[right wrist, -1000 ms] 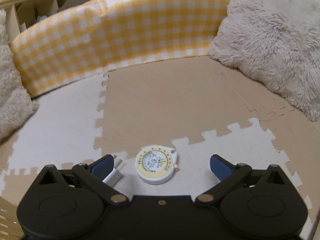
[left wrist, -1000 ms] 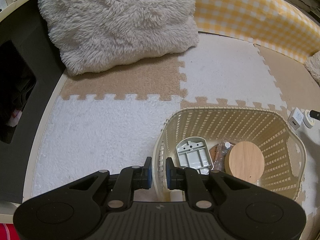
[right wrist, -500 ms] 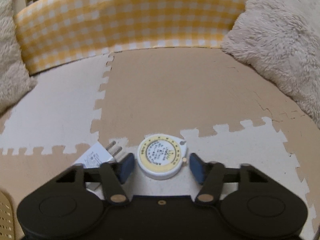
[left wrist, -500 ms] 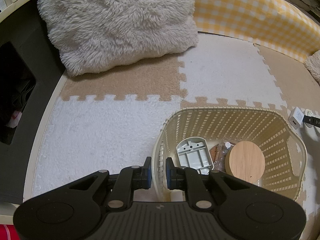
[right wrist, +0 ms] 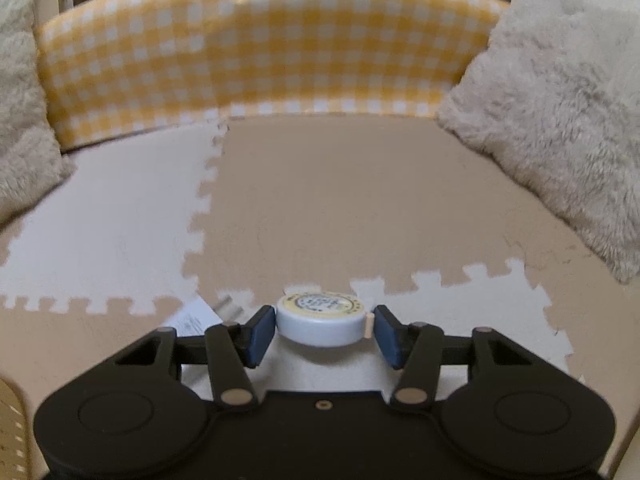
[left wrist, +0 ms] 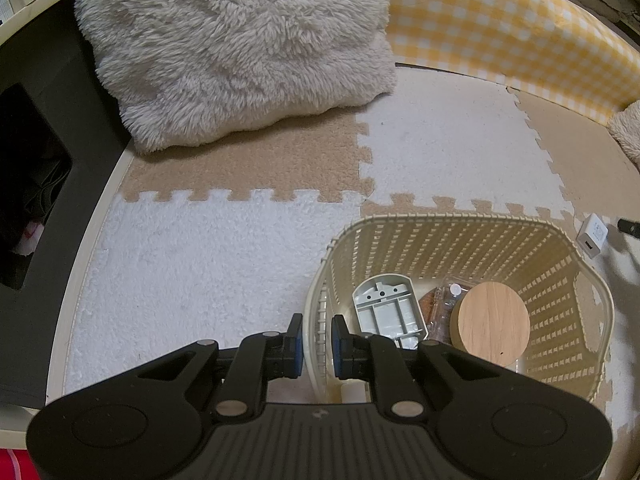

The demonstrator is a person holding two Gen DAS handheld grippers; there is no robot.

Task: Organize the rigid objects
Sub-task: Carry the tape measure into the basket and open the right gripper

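Observation:
A cream woven basket [left wrist: 452,218] stands on the foam mat. My left gripper [left wrist: 317,334] is shut on its near rim, one pad outside the wall and one inside. Inside lie a grey plastic bracket [left wrist: 386,310], a round wooden lid [left wrist: 494,320] and a clear packet [left wrist: 438,304]. In the right wrist view my right gripper [right wrist: 322,328] is shut on a round white tape measure [right wrist: 320,318] with a yellow face, and both blue pads press its sides. A white plug charger [right wrist: 192,318] lies just left of it, also seen beside the basket [left wrist: 592,236].
Fluffy cushions [left wrist: 240,48] [right wrist: 560,120] sit at the mat's far left and right. A yellow checked bumper [right wrist: 260,48] walls off the back. A dark cabinet [left wrist: 36,160] borders the left edge. The basket's corner [right wrist: 10,420] shows at the right wrist view's lower left.
The right gripper's jaws went from wide apart to clamped on the tape measure, which now shows more edge-on. The left gripper and the basket have not moved.

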